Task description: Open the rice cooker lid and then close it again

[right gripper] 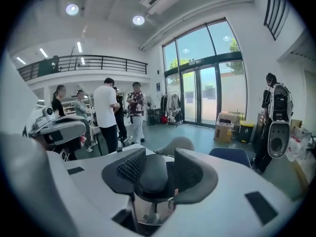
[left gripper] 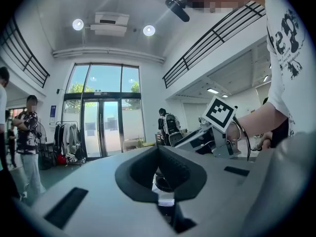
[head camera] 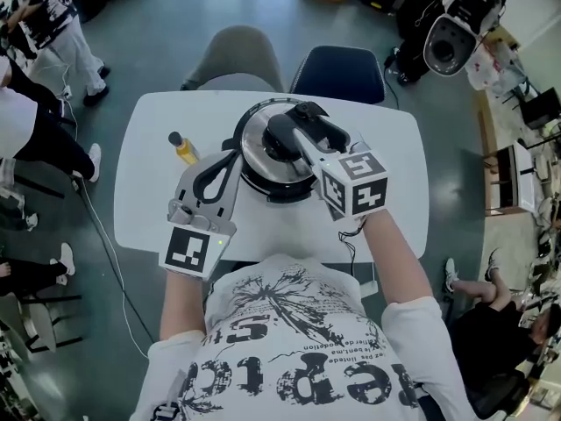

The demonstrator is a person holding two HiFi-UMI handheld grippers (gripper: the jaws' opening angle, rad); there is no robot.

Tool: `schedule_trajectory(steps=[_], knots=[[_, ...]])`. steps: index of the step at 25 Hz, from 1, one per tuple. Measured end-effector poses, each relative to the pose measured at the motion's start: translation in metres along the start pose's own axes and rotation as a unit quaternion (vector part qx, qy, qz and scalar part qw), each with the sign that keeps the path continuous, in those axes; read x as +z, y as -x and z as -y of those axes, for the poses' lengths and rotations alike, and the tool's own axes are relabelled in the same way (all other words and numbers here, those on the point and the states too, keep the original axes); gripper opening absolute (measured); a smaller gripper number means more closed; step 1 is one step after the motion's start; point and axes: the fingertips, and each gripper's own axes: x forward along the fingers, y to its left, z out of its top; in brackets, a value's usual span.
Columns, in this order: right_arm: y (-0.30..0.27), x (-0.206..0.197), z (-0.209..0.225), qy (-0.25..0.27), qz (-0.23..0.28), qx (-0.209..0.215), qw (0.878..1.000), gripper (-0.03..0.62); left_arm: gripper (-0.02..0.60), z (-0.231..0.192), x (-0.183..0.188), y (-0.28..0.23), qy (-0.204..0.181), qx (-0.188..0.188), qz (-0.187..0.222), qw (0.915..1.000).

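Observation:
A rice cooker point(head camera: 257, 182) stands in the middle of a white table point(head camera: 399, 160). Its round metal lid point(head camera: 256, 145) has a black knob point(head camera: 282, 135) on top. My right gripper point(head camera: 294, 128) reaches in from the right and is shut on that knob. In the right gripper view the knob point(right gripper: 153, 174) sits gripped between the two pads point(right gripper: 129, 168), with the shiny lid point(right gripper: 147, 209) hanging below it. My left gripper point(head camera: 231, 158) lies at the cooker's left side, its tips touching each other in the left gripper view point(left gripper: 158, 153). Whether they grip anything of the cooker is not clear.
A small yellow bottle point(head camera: 184, 148) stands on the table left of the cooker. A grey chair point(head camera: 237, 53) and a blue chair point(head camera: 340, 71) are tucked in at the far edge. A cable point(head camera: 352, 246) hangs off the near edge. People stand at the left, a robot point(head camera: 462, 20) at the upper right.

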Motion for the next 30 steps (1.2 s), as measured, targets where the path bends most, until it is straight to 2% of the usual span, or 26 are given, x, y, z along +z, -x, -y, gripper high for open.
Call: schedule_trajectory(steps=[3,5,8,9,14,18,26,30], knots=[[0.019,0.002,0.0,0.01,0.039,-0.005,0.999,0.11,0.014,0.008,0.003,0.002,0.001,0.003,-0.002,1.0],[0.032,0.004,-0.002,0.015,0.067,-0.001,0.998,0.092,0.014,0.01,0.003,0.003,0.003,0.006,-0.007,1.0],[0.052,0.007,-0.004,0.025,0.106,-0.001,0.994,0.019,0.014,0.013,0.001,0.006,0.005,0.011,-0.011,0.9999],[0.058,0.008,-0.004,0.029,0.118,-0.001,0.993,0.012,0.014,0.014,0.002,0.007,0.006,0.012,-0.01,0.9999],[0.082,0.011,-0.007,0.052,0.164,0.0,0.985,0.012,0.014,0.016,0.008,0.009,0.008,0.018,-0.008,0.9998],[0.093,0.003,0.0,0.038,0.184,-0.01,0.982,0.012,0.014,0.017,0.007,0.009,0.007,0.022,-0.01,0.9997],[0.096,0.002,-0.004,0.064,0.186,-0.014,0.98,0.011,0.014,0.016,0.007,0.01,-0.005,0.027,-0.024,0.9993],[0.098,0.005,-0.006,0.072,0.186,-0.019,0.98,0.011,0.014,0.018,0.013,0.008,-0.002,0.025,-0.01,0.9996]])
